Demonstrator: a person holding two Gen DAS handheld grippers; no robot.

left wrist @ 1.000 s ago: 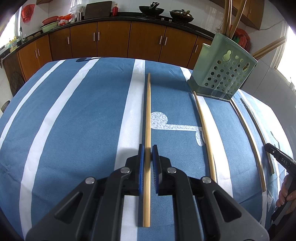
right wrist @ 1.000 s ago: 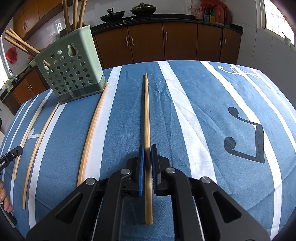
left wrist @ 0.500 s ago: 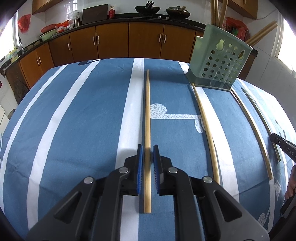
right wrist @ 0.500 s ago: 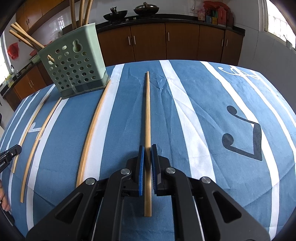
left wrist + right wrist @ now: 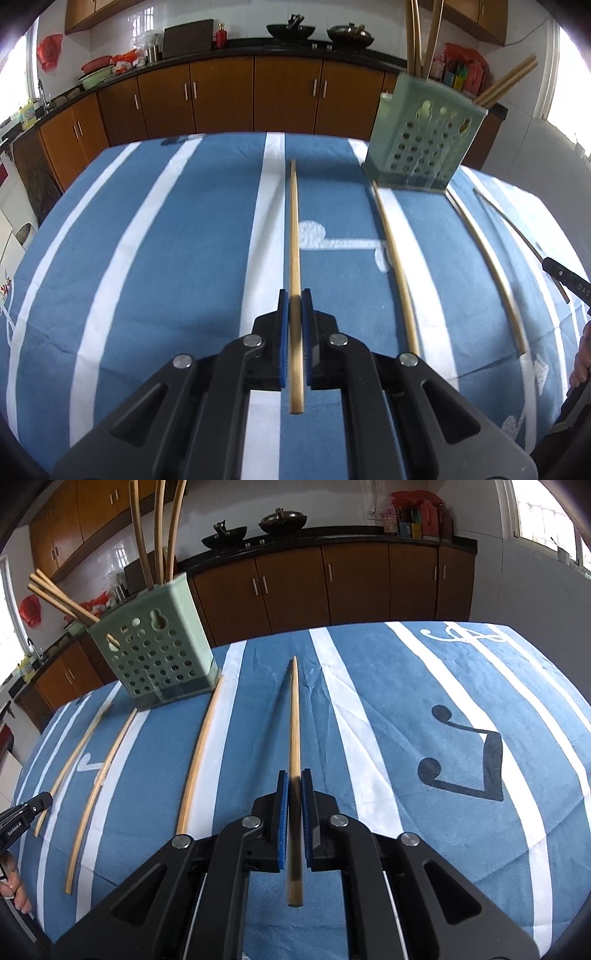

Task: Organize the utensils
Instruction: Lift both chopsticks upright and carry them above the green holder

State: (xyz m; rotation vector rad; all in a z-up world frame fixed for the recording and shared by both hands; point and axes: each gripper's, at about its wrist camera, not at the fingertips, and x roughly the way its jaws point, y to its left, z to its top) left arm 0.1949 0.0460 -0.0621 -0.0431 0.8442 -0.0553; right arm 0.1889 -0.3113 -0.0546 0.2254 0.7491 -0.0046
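Both grippers are clamped on a chopstick each. The left gripper (image 5: 294,306) has its blue pads tight on the left chopstick (image 5: 294,236), which points toward the far edge of the table (image 5: 147,258). The right gripper (image 5: 294,786) does the same w/ the right chopstick (image 5: 294,716). Both sticks look lifted off the striped cloth, butt ends hanging free below the jaws.

The green holder (image 5: 159,657) stands near the table's far edge, between the two grippers, already w/ several chopsticks upright or leaning in it, so part of the job looks done.

Left to do: approx. three loose chopsticks (image 5: 197,757) lie on the cloth between the grippers, running from the holder's base toward the near edge. Those plus the two in hand must go in. My guess: roughly halfway, next step being to carry both over and drop them tip-first.
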